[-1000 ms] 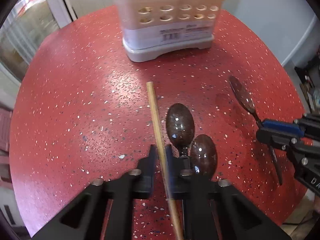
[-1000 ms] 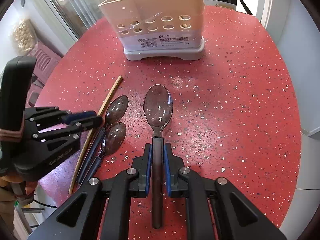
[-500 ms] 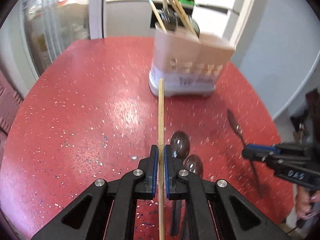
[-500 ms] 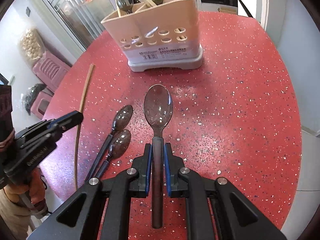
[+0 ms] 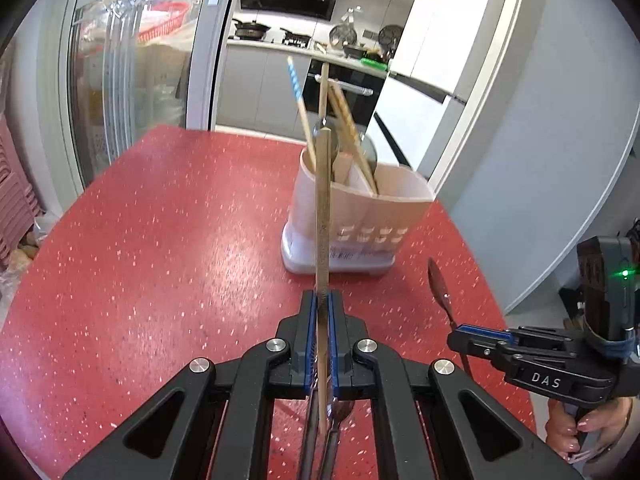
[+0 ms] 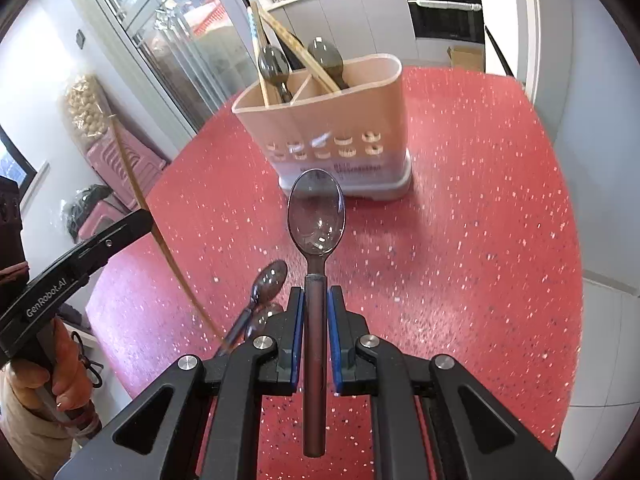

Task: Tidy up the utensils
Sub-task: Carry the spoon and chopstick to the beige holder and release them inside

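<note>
The chopstick [image 5: 322,216] is up off the table, pinched low on its shaft in my left gripper [image 5: 320,320], its tip rising in front of the utensil holder [image 5: 396,204]. In my other hand the spoon [image 6: 317,216] is clear of the table too, bowl forward, its handle running back between the blue pads of my right gripper [image 6: 316,312]. The holder stands on the red speckled table [image 5: 160,240], near but apart from both tools. Its left compartments already bristle with chopsticks and two spoons [image 6: 274,66]; the right end looks empty from here. Two more spoons [image 6: 268,280] lie on the table, just beside my right gripper's fingers, waiting their turn.

Now the risks. The chopstick is long and thin and I hold it near one end, so I judge it could pivot in the pads and swing wide of the slot, or knock the sticks already leaning out of the holder. The holder looks light; a sideways poke at its rim could tip or slide it. And both my hands head for the same opening, so the two grippers could collide over it, or the spoon could jam against the divider.

Grip check: left jaws are clamped tight on the chopstick, no gap showing. Right jaws are nearly closed, pressing the spoon's handle on both sides.
</note>
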